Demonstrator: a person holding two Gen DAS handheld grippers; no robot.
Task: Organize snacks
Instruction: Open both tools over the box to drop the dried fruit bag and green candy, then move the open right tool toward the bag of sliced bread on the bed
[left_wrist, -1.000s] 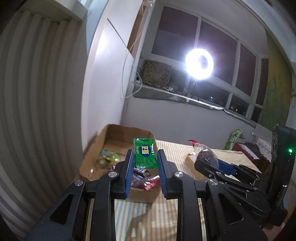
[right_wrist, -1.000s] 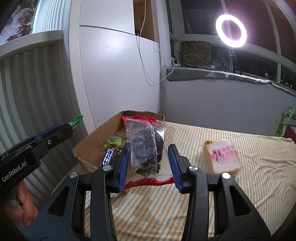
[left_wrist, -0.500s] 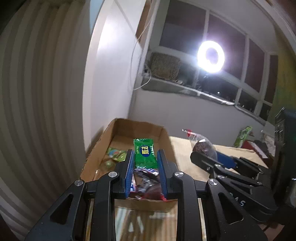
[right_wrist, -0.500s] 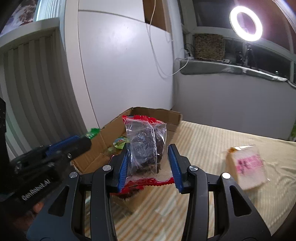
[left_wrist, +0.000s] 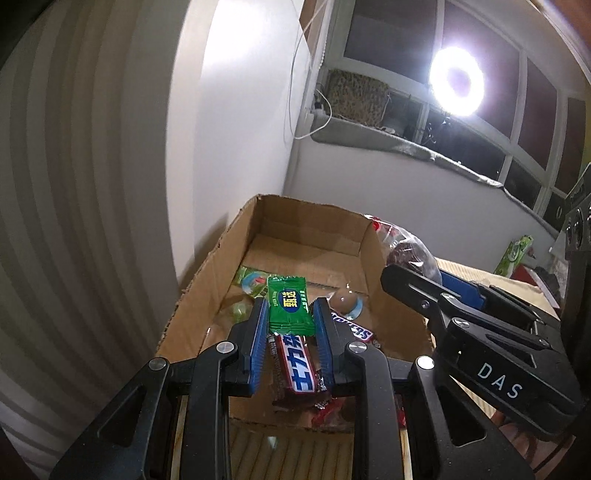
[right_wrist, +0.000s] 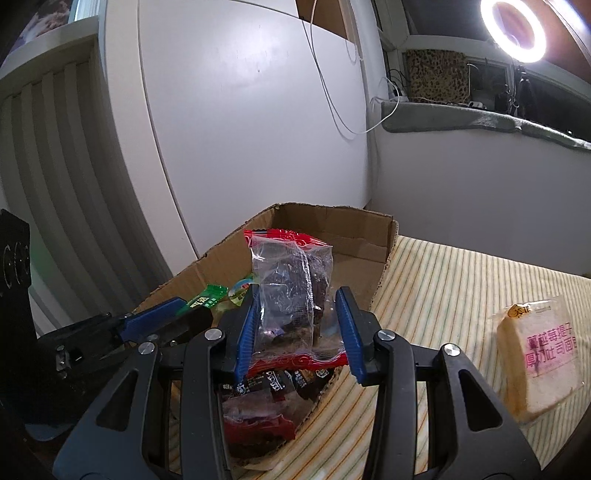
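Over the cardboard box (left_wrist: 314, 236), a green candy (left_wrist: 290, 306) and a clear snack bag (right_wrist: 291, 291) are pinched by the left tool (left_wrist: 290, 332) and right tool (right_wrist: 297, 325), awaiting release inside.

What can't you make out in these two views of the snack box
- Cardboard box floor: left wrist view, near part hidden by the left tongs and green candy.
- Box contents: right wrist view, mostly hidden by the clear bag in the right tongs.
- Bread pack: far edge cut off by the lens rim.
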